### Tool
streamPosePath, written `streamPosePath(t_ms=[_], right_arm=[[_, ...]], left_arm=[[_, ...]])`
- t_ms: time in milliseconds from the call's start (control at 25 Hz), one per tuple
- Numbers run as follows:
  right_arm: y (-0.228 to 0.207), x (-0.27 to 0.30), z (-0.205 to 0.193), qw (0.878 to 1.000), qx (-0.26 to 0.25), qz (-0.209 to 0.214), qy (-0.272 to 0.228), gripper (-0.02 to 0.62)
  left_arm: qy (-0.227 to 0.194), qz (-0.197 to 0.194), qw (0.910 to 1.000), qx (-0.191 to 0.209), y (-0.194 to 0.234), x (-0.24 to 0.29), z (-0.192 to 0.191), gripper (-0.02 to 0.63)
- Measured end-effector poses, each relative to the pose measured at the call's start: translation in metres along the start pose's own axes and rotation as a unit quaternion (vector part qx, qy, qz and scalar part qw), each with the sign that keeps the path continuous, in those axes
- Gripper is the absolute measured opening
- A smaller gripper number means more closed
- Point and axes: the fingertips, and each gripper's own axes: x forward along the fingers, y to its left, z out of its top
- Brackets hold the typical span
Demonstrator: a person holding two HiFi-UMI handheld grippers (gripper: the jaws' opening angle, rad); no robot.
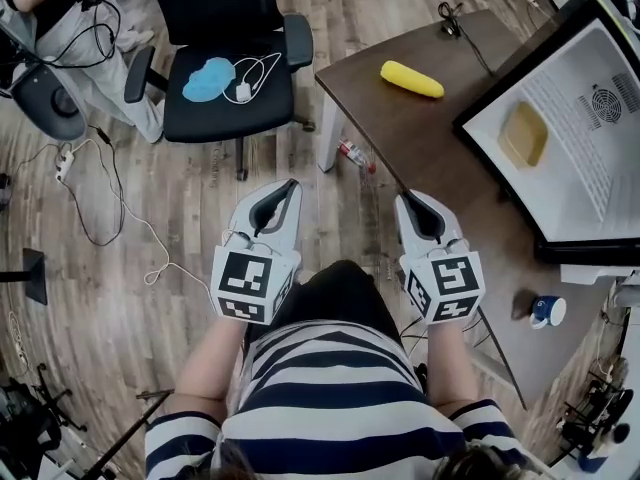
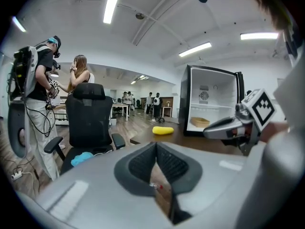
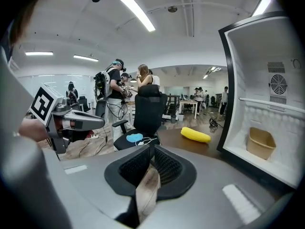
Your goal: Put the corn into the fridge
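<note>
Yellow corn cob [image 1: 411, 79] lies alone on the dark brown wooden table [image 1: 430, 158], near its far corner, well apart from both tools and just outside the open fridge. We hold the left gripper [image 1: 290, 184] and the right gripper [image 1: 404, 200] side by side in front of the striped shirt, over the floor and the table's near edge, both pointing towards the table. We judge this a carrying posture for the approach, not a reach. Each gripper's view shows its jaws drawn together with nothing between them, so neither holds anything. The black-framed fridge with a white lining [image 1: 590, 158] stands at the table's right, its door out of the way, leaving the inside free to load. One tan shallow tray [image 1: 524, 134] sits under the shelf; it looks empty. A blue mug [image 1: 548, 311] stands on the table near us; what it holds we cannot tell.
</note>
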Motion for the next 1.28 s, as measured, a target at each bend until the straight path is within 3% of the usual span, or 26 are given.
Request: streamPosePath(t_ms=[760, 1280], right_arm=[[-0.101, 0.134, 0.045, 0.997, -0.051, 0.051, 0.018, 0.088], [-0.159, 0.225, 0.047, 0.991, -0.102, 0.057, 0.060, 0.170]], left_arm=[[0.014, 0.012, 0.9996, -0.021, 0.026, 0.152, 0.028, 0.000], [0.042, 0.029, 0.9982, -0.031, 0.049, 0.228, 0.037, 0.000]])
